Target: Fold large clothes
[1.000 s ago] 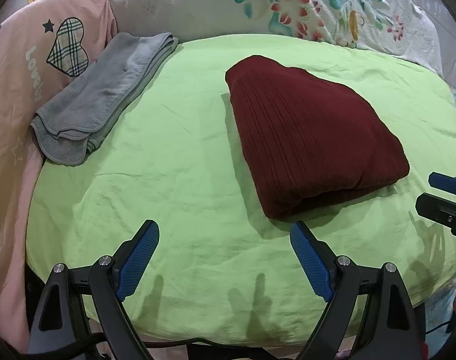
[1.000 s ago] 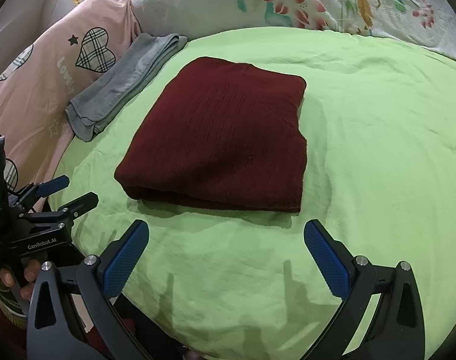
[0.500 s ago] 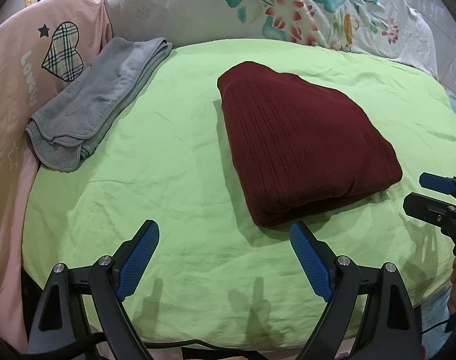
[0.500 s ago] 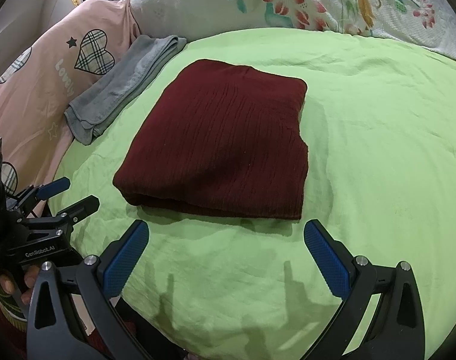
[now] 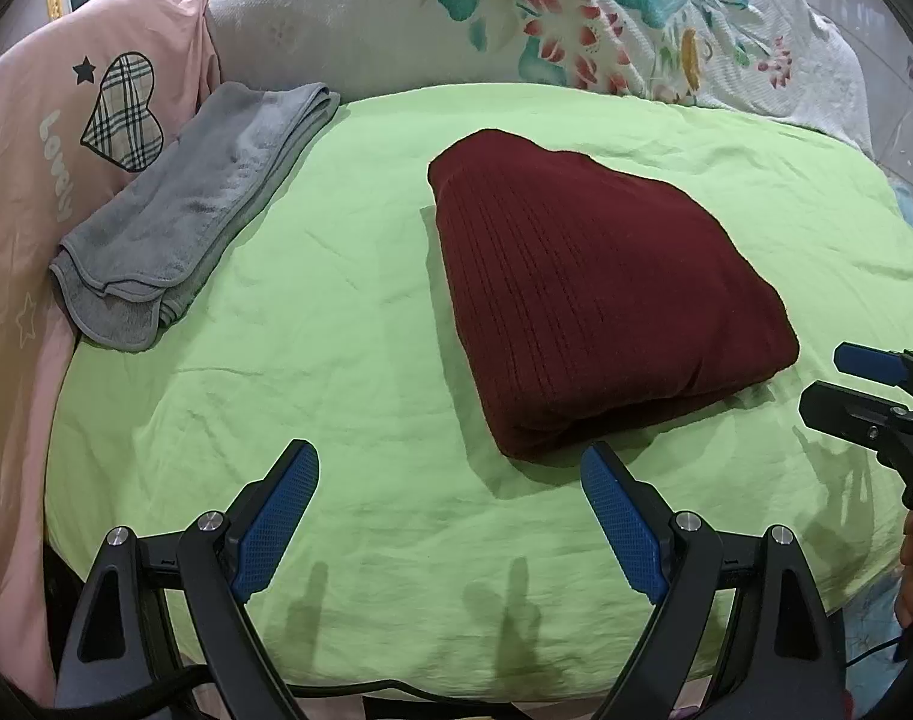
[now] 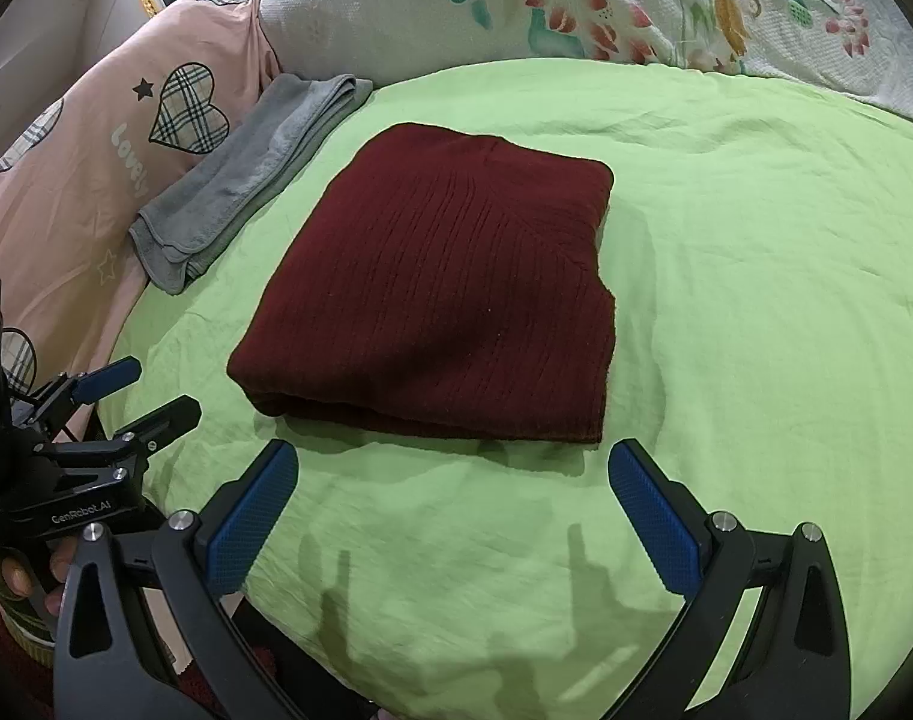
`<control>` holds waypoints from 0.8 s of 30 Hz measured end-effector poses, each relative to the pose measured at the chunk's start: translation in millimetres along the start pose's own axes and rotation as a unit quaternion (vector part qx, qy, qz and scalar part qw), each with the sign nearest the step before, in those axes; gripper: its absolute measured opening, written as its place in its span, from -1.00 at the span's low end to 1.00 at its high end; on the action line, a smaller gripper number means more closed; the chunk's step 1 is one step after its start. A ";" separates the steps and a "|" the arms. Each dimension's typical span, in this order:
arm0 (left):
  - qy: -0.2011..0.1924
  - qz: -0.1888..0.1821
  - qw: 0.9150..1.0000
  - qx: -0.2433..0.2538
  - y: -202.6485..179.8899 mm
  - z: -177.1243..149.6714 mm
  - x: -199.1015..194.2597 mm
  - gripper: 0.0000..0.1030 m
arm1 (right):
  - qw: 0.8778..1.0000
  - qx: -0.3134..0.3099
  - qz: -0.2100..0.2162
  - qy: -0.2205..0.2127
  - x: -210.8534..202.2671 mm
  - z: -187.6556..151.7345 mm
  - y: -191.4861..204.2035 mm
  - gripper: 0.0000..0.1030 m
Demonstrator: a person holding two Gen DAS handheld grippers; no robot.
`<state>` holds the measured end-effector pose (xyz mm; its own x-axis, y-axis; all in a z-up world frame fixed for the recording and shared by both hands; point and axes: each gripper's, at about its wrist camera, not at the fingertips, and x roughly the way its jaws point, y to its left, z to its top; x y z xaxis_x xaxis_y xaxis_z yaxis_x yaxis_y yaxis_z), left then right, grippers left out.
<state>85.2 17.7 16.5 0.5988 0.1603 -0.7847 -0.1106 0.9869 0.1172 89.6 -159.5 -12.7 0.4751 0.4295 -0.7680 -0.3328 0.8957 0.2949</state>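
Sweater (image 5: 600, 300) nearer; fingers (image 5: 276, 510) apparently apart.

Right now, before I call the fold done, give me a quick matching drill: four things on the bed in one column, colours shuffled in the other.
Things:
1. sweater
2. towel
3. sheet
4. finger pads

Colours:
A. grey
B. blue
C. dark red
D. light green

Pairs: 1-C, 2-A, 3-D, 4-B
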 end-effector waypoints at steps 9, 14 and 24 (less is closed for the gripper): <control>-0.003 -0.002 1.000 0.000 -1.1 0.7 -2.4 0.74 | 1.000 0.000 0.000 0.000 -0.4 -0.4 1.1 0.99; -0.003 -0.002 1.000 0.000 -1.8 -0.1 -2.9 0.74 | 1.000 0.000 0.000 -0.001 -0.7 -0.7 2.4 0.99; -0.003 -0.002 1.000 0.000 -3.0 0.0 -3.5 0.74 | 1.000 0.001 -0.001 -0.001 -1.0 -1.2 3.3 0.99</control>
<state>83.5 14.2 19.0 0.6043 0.1567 -0.7812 -0.1076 0.9875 0.1148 87.1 -157.1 -11.7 0.4772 0.4283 -0.7674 -0.3303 0.8966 0.2951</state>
